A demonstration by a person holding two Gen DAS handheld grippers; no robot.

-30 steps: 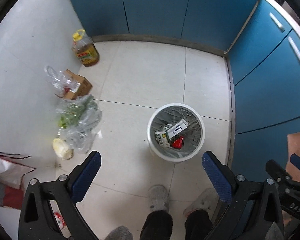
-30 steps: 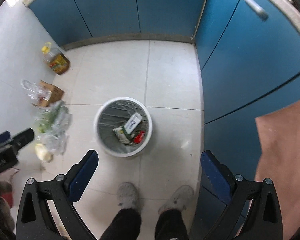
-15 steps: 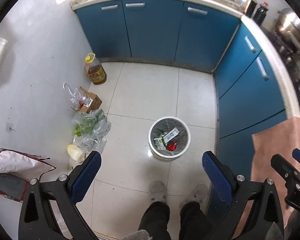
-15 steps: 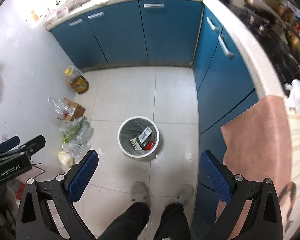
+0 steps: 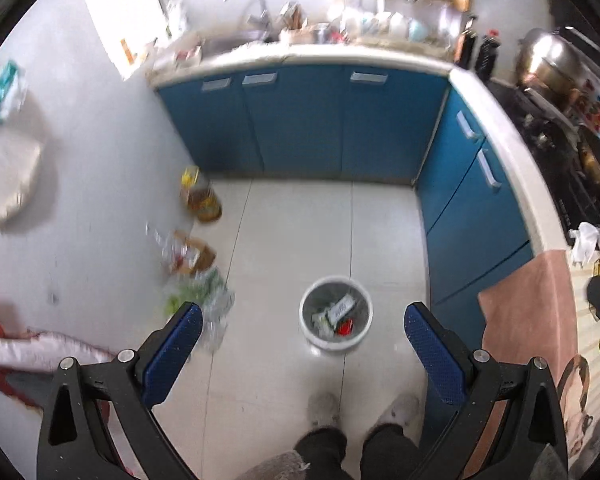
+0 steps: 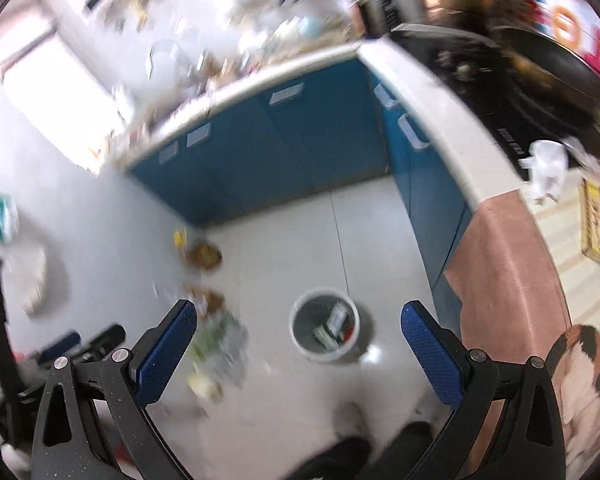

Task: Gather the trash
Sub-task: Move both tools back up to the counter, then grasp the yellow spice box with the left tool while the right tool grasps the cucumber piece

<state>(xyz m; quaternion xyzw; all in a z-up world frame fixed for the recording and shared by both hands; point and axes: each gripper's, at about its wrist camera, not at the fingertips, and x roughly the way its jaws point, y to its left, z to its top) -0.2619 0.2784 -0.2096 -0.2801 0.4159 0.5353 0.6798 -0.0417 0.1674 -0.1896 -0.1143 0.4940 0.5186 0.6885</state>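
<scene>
A white trash bin stands on the tiled floor far below, with a white carton, a green packet and a red wrapper inside. My left gripper is open, high above the floor, nothing between its blue pads. My right gripper is open too and holds nothing; its view is blurred. On the counter at the right lie a crumpled white bag and a yellow packet.
Blue cabinets run along the back and right under a pale countertop. An oil bottle, a cardboard box and clear bags of greens line the left wall. A person's feet stand below. A pink cloth covers the near counter.
Both grippers have risen well above the floor and tilted up; the bin looks smaller and the countertop, sink and stove have come into view. Both stay open.
</scene>
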